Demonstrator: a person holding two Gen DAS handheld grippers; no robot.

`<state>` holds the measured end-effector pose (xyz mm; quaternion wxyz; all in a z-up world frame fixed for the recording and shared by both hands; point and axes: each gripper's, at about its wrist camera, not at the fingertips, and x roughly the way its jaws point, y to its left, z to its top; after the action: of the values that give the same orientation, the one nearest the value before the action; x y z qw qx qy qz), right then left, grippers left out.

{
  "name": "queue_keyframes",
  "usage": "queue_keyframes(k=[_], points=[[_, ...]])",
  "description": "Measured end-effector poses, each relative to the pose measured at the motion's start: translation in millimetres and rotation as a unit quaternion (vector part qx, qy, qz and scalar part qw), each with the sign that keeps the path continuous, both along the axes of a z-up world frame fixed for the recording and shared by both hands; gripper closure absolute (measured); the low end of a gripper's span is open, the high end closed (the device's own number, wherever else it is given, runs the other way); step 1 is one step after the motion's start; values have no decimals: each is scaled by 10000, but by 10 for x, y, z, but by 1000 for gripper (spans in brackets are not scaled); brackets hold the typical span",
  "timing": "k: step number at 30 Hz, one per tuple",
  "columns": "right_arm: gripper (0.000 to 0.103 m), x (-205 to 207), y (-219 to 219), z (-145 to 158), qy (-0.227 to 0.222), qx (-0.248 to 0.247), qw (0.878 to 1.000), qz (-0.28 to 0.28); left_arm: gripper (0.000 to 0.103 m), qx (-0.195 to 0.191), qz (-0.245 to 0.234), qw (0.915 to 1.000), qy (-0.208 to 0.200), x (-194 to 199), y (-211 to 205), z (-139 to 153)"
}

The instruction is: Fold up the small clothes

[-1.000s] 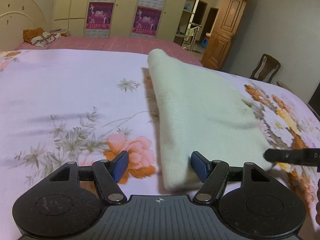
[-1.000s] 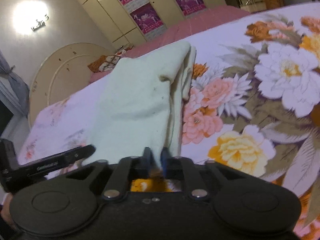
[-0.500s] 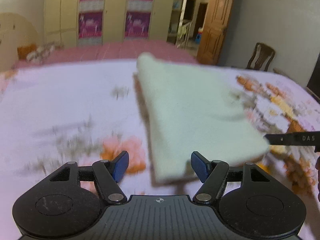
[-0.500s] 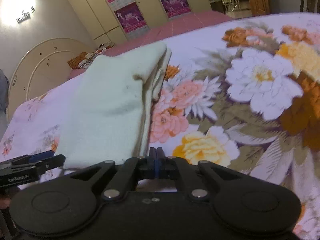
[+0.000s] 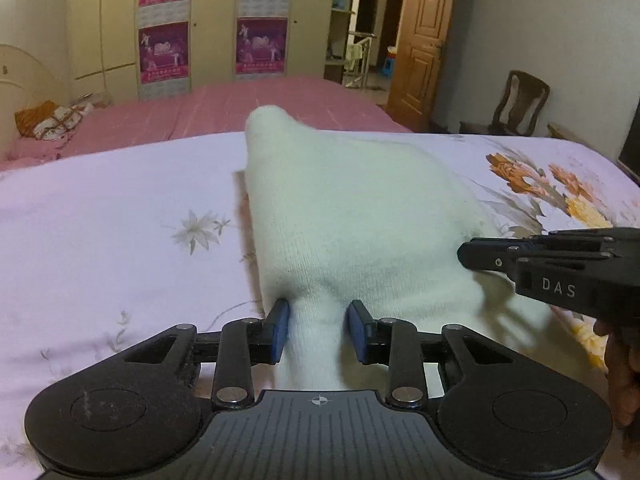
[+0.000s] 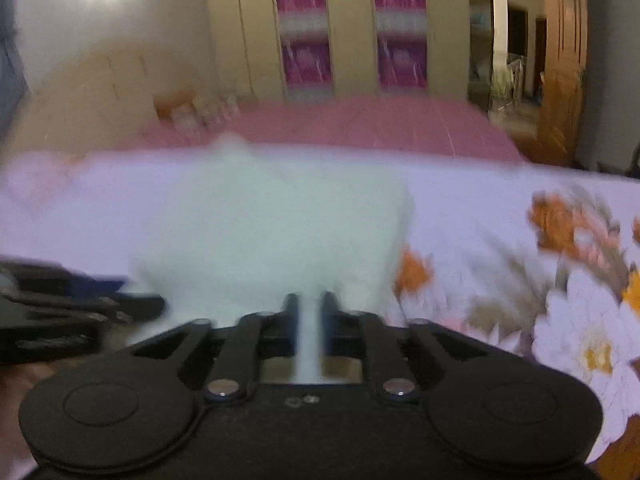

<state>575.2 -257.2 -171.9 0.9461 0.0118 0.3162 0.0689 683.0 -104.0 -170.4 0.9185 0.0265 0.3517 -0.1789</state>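
A pale cream knitted garment (image 5: 352, 216) lies folded lengthwise on the floral bedsheet (image 5: 120, 240). My left gripper (image 5: 318, 330) straddles its near left corner, and the cloth fills the gap between the blue pads (image 5: 280, 326). My right gripper (image 6: 309, 322) is shut on the garment's near right corner (image 6: 276, 232), with a strip of cloth between its fingers. The right gripper also shows at the right of the left wrist view (image 5: 560, 268). The right wrist view is blurred.
A pink bed (image 5: 240, 112) lies beyond the floral sheet, with folded cloth (image 5: 48, 124) at its head. Wardrobes with posters (image 5: 164, 52) line the far wall. A wooden door (image 5: 420, 48) and a chair (image 5: 516, 104) stand at the right.
My left gripper has closed in from wide open onto the garment's near left corner. My right gripper has swung round to face the wardrobes, its jaws parted slightly around a thicker strip of cloth.
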Motion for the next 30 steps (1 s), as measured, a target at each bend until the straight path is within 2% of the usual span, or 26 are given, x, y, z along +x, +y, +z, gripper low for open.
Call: queue_keyframes(k=[3,4,5,7,9,11,13,15,16,17,19,20,21,23,24,25,30], points=[[97,-30,-2,123,-20,-30,10000,-80,71,-238,74,9992,-319,-32,92,156],[87,-63,-10,189,-218,53,9997,-114,69,-258,101,9990,-364,12,107,177],[85,-62,-14,233,-360,176,9992,-76,58,-267,131,9987,-411,70,100,194],[84,34,19,259,-444,119,9989,-84,47,-300,164,9981,-512,205,74,216],[84,201,36,245,-363,32,9992,-145,47,-263,82,9988,-407,386,4,170],[85,354,13,166,-217,16,9996,-173,47,-190,-84,9998,-10,582,-71,28],[86,504,-32,48,95,-68,9998,-160,47,-301,-96,9994,109,666,-58,82],[86,506,-30,147,122,-156,9998,-21,47,-114,-115,9992,-368,645,-61,218],[83,502,-56,220,-44,-216,9998,-12,47,-161,-131,9985,-500,686,-57,265],[82,507,-80,277,-196,-210,9996,-74,47,-271,-111,9984,-479,763,-52,295],[81,649,-164,328,-201,8,9995,-231,47,-413,-63,9983,-415,925,-75,326],[81,730,-203,344,-229,93,9993,-280,47,-378,-41,9986,-377,1005,-102,314],[81,805,-223,350,-237,146,9992,-278,47,-178,16,9996,-196,1111,-158,253],[81,980,-242,269,43,77,9997,-241,47,-57,47,9999,143,1278,-217,95],[81,1078,-240,157,385,-18,9991,-192,44,-68,58,9999,125,1301,-230,30],[81,1104,-249,59,493,-53,9987,-118,42,-81,102,9999,108,1321,-259,0],[81,965,-307,-14,305,83,9993,-209,41,-112,147,9998,111,1306,-256,-6]])
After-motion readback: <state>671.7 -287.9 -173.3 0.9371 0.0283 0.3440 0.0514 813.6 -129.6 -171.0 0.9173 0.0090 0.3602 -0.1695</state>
